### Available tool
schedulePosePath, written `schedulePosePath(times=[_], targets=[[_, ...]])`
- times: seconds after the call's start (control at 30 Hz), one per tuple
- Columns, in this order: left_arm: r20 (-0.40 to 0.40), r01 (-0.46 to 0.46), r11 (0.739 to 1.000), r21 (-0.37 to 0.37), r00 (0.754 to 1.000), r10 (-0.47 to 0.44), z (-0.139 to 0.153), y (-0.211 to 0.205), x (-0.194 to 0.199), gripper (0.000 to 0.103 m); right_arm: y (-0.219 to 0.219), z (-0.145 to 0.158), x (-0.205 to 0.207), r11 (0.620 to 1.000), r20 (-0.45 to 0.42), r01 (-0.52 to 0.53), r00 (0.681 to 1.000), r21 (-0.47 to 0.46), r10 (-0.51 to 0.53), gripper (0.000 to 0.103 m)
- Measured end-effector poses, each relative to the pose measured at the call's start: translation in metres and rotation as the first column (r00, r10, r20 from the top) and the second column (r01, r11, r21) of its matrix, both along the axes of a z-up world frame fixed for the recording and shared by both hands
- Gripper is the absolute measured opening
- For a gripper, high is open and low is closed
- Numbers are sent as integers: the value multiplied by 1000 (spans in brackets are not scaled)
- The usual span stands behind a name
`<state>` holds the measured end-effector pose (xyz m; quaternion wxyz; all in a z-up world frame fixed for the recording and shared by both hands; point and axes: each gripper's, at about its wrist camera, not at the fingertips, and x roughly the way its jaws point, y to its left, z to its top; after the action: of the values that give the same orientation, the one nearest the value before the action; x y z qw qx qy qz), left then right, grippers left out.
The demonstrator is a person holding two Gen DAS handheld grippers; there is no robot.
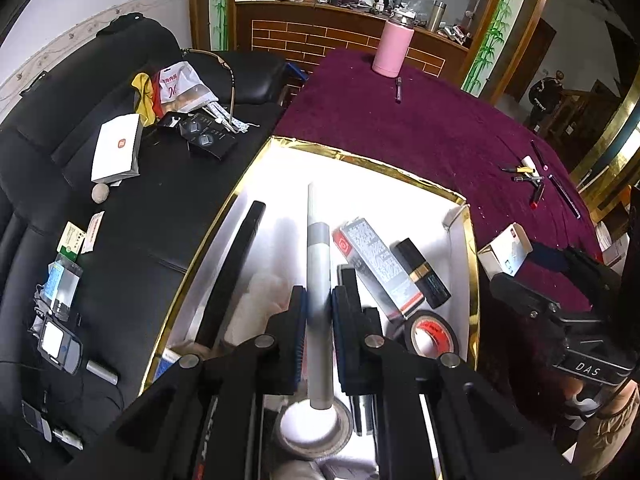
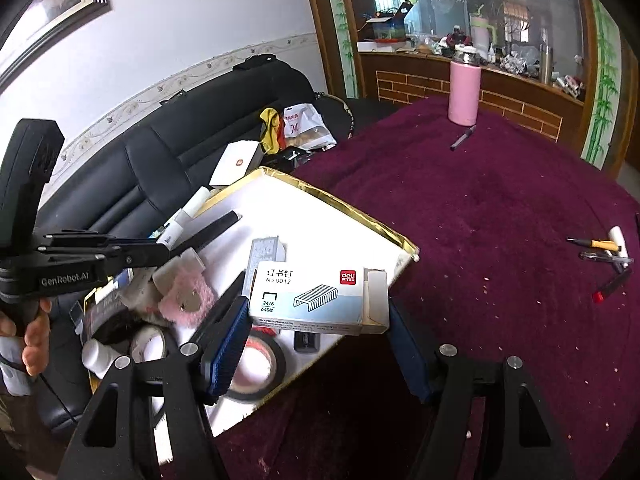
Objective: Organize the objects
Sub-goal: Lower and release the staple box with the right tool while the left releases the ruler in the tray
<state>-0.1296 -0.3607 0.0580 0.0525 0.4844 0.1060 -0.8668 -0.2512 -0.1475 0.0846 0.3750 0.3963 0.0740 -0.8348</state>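
Your left gripper point(image 1: 319, 308) is clamped on one silver-grey tube point(image 1: 316, 264), which runs straight up toward twelve o'clock over the gold-rimmed box point(image 1: 472, 264). Your right gripper point(image 2: 316, 344) grips one white staple box point(image 2: 320, 300) across its width, its blue pads point(image 2: 226, 344) pressed against the box's ends, held above the near right edge of the same gold-rimmed box. In the left wrist view the box holds, counted: one long black bar point(image 1: 236, 268) at ten o'clock from the tube, one grey printed carton point(image 1: 376, 264) and one black-and-gold lipstick case point(image 1: 422, 272) at two o'clock, one black roll of tape with a red core point(image 1: 430, 332) at four o'clock, and one grey tape roll point(image 1: 312, 428) under the tube's near end. On the purple cloth point(image 1: 420, 128) stands one pink tumbler point(image 1: 392, 46) at twelve o'clock with one pen point(image 1: 398, 89) just before it, and a small cluster of pens point(image 1: 532, 178) lies at two o'clock; their exact number is hard to tell.
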Motion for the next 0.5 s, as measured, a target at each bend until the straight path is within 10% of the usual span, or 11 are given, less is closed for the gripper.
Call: schedulePosePath(times=[0.5], targets=[[94, -30, 1000, 4, 995, 29, -27, -22, -50, 12, -44, -15, -58, 998, 186, 33, 982, -50, -23, 73]])
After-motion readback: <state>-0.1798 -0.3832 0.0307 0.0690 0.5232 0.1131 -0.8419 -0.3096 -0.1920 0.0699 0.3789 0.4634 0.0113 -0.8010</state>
